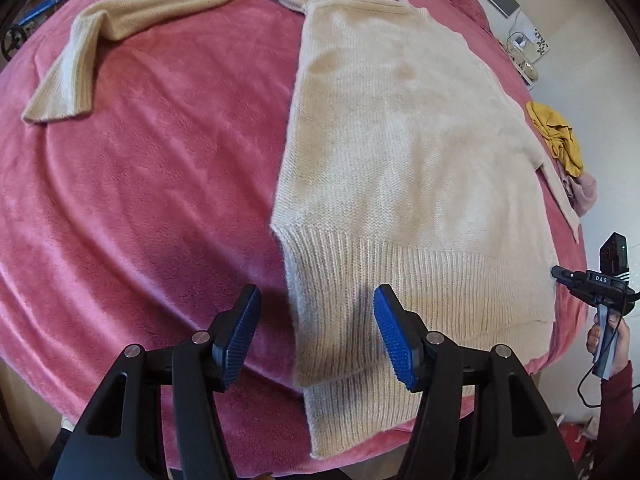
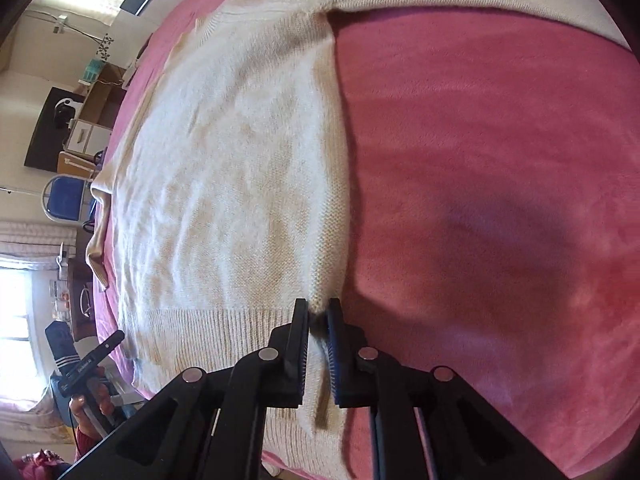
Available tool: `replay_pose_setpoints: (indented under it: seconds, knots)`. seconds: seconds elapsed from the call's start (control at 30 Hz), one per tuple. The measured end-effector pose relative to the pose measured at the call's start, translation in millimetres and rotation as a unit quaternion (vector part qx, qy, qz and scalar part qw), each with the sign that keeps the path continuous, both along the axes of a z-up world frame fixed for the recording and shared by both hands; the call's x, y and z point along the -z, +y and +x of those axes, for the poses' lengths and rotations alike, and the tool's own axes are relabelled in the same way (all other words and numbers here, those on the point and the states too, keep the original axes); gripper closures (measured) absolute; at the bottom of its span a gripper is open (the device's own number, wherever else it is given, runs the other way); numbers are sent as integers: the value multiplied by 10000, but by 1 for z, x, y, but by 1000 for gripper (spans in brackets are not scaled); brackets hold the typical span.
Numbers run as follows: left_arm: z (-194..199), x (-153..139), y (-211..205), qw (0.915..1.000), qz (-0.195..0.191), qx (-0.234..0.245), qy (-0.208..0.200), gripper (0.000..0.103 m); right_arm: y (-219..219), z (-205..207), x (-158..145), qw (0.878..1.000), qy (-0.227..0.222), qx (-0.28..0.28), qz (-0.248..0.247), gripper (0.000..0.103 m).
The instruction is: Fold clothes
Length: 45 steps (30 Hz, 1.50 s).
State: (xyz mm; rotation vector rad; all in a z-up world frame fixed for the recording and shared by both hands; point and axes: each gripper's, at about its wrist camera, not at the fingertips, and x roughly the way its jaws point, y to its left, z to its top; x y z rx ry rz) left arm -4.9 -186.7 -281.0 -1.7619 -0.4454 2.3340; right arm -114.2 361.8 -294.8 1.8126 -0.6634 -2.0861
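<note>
A cream knitted sweater (image 1: 400, 152) lies flat on a pink blanket (image 1: 160, 184) that covers the bed. In the left wrist view its body fills the centre and right of the frame, the ribbed hem (image 1: 400, 280) runs across the lower middle, and one sleeve (image 1: 132, 20) stretches away toward the upper left, bent back on itself. At the far right edge a small heap of yellow and pink clothes (image 1: 560, 140) waits beside the sweater.

The left gripper (image 1: 316, 328) hangs over the lower corner of the hem with its blue pads apart — nothing is between them, and the corner of the knit lies just below the gap. In the right wrist view the right gripper (image 2: 318, 320) is clenched on the other bottom corner of the sweater (image 2: 240, 184): a pinch of cream knit shows between the closed pads, at the lower centre of the frame. That view also catches the left gripper (image 2: 108, 346) at lower left, in a person's hand (image 2: 90, 400).

As for progress, the folding looks barely begun. The body is spread out smooth, no part is doubled over, and the sleeve is not yet brought in. One corner is secured; the other seems about to be taken. What is left, by my reading, is every fold — and after this sweater, probably the heap at the side.
</note>
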Motion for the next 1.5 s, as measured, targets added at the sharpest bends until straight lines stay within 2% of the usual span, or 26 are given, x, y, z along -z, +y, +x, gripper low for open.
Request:
replay_pose_setpoints:
  seconds: [0.13,0.2,0.27,0.4,0.5,0.6,0.67,0.73,0.83,0.87,0.93,1.0,1.07,1.1,1.2,1.3,1.37,1.5]
  knots:
    - [-2,6,11,10000,56,48,9,42,-1,2,-1,9998,89,157,-83,91]
    - [-2,7,16,9999,84,96,44,47,-1,3,2,9997,28,232,-68,90]
    - [-3,9,19,9999,109,108,51,95,-19,0,5,9996,8,276,-65,90]
    - [1,8,21,9998,156,75,77,98,-14,2,7,9991,-25,377,201,91]
    - [4,6,17,9996,248,-19,105,98,-8,5,5,9984,42,545,116,93]
    - [8,3,13,9991,393,-111,119,98,0,6,6,9955,51,649,-695,90]
    - [10,0,14,9991,379,-57,157,98,-2,7,8,9956,59,554,-758,84]
    - [11,-2,15,9992,345,-23,177,98,-8,6,13,9975,-14,538,-456,79]
    - [11,-4,15,9992,354,-21,183,98,-7,7,18,9970,-38,617,-460,79]
    - [11,-4,16,9993,343,-9,172,98,-6,8,20,9964,-61,640,-544,79]
    - [10,-3,17,9994,302,43,150,98,-3,8,27,9920,-115,727,-1029,79]
    - [10,-3,17,9995,298,51,134,98,-4,7,31,9896,-190,796,-1185,79]
    - [10,-7,18,9993,338,39,158,98,-20,3,37,9917,-402,638,-1040,95]
    - [11,-10,17,9992,336,43,189,98,-33,3,35,9942,-351,523,-868,97]
    - [15,-24,14,9987,436,52,260,98,-56,7,15,9962,-70,249,-828,99]
    - [19,-37,8,9980,550,84,295,98,-63,22,-12,9954,157,21,-949,99]
    - [19,-39,8,9985,450,179,266,98,-62,34,-20,9975,147,-106,-680,99]
    - [15,-18,13,9990,51,400,-171,98,-54,44,-2,9981,-205,-129,564,99]
